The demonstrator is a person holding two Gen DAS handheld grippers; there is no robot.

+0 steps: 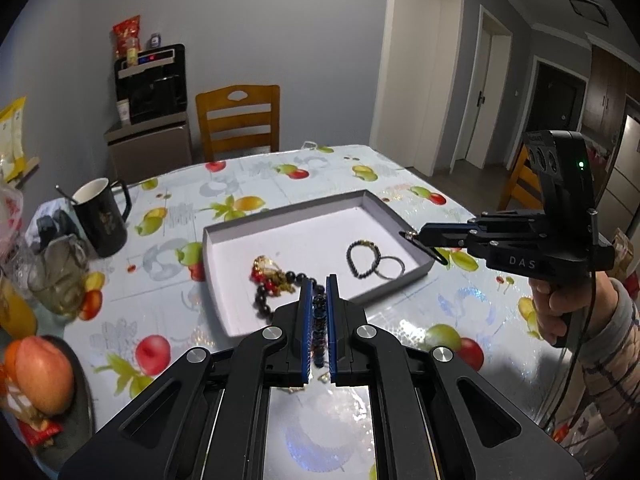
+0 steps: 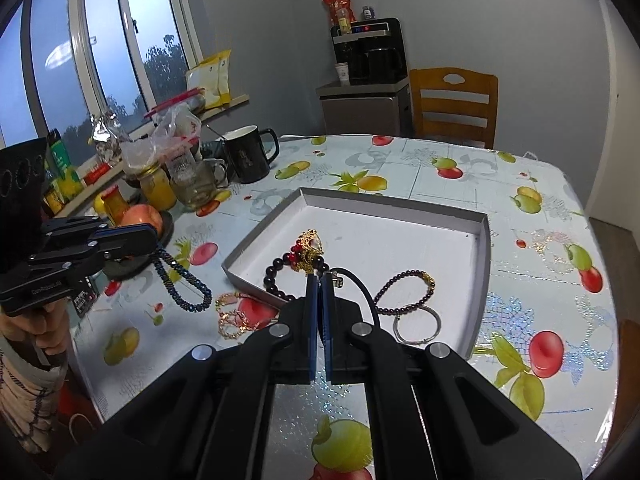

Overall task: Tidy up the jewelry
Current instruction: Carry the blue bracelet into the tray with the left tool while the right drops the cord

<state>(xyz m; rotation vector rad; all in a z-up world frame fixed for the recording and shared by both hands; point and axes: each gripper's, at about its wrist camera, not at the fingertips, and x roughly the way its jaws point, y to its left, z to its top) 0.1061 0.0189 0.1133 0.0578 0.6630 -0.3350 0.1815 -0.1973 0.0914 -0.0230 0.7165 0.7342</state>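
A shallow grey tray [image 1: 224, 236] [image 2: 482, 280] with a white floor lies on the fruit-pattern table. In it lie a black bead bracelet with red and gold charms [image 1: 272, 276] [image 2: 304, 252], a dark bead bracelet [image 1: 362, 258] [image 2: 404, 292] and a silver ring bangle [image 1: 391, 267] [image 2: 416, 326]. My left gripper [image 1: 319, 284] [image 2: 154, 240] is shut on a dark blue bead bracelet [image 1: 319, 320] [image 2: 182, 284], which hangs over the table left of the tray. My right gripper [image 2: 319, 278] [image 1: 408, 234] is shut on a thin black cord [image 2: 360, 288] [image 1: 434, 254] above the tray. A rose-gold chain [image 2: 232, 316] lies on the table beside the tray.
A black mug [image 1: 102, 216] [image 2: 246, 154], a glass cup [image 1: 60, 276] [image 2: 198, 184], jars and bags crowd the table's window side. A plate with an apple [image 1: 40, 372] [image 2: 142, 216] stands near the left gripper. A wooden chair [image 1: 238, 122] [image 2: 454, 102] stands behind the table.
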